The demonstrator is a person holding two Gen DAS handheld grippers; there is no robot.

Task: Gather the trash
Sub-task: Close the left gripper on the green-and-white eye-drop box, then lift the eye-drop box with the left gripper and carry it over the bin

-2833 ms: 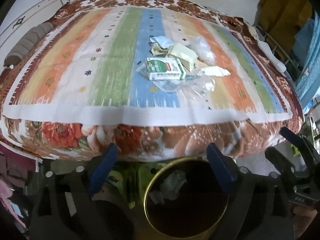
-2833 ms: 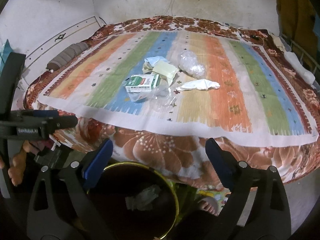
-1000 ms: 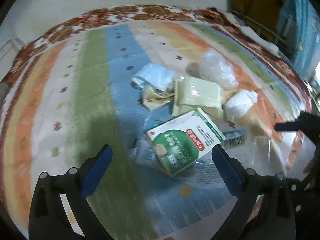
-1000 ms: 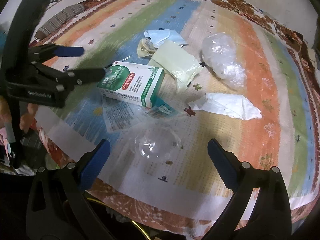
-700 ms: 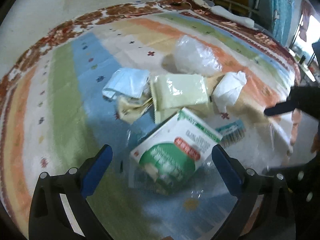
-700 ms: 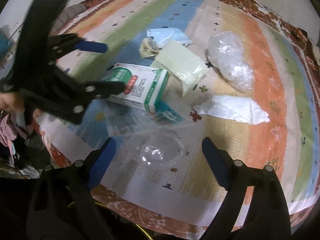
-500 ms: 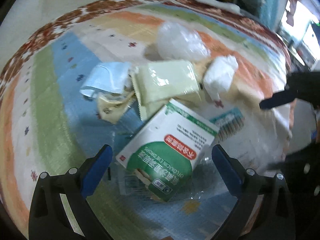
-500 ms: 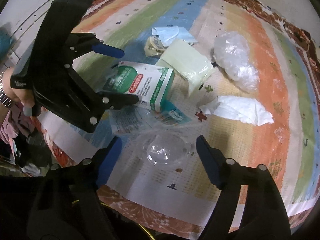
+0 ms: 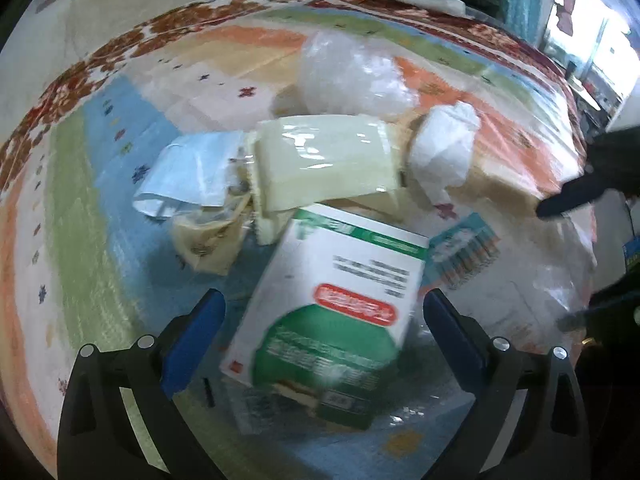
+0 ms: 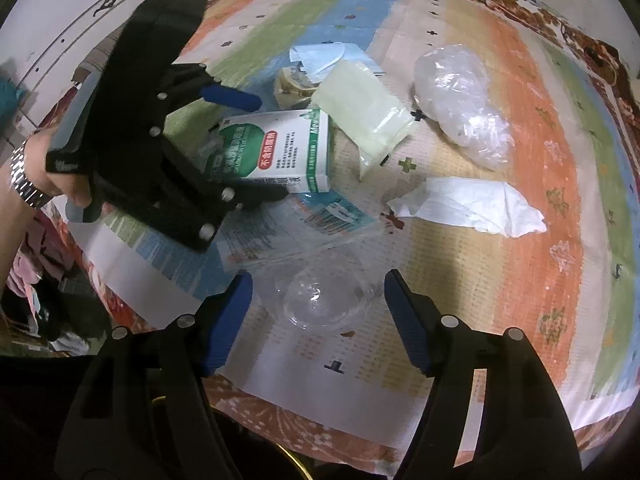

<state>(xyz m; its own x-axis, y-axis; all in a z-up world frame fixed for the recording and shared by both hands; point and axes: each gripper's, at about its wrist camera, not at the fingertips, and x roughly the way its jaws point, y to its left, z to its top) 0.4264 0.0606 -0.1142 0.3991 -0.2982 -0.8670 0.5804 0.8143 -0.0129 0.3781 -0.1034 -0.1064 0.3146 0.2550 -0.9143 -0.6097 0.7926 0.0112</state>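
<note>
— What do we carry in each hand?

— Black plastic tools. Our right gripper [image 10: 318, 304] has two angular black arms ending in blue rubber-like pads [image 10: 228, 322], with round silver screw heads along each arm.

— And the other one?

— Our left gripper [image 9: 320, 332] is built the same way: black frame, blue pads [image 9: 190, 336], silver screws at the knuckles. Seen from the right wrist camera, its body [image 10: 140, 120] is a broad black slab with small white lettering near one edge, too blurred to read.

— Anything worn?

— A metal link watch band [image 10: 24, 178] sits on our left wrist.
</note>
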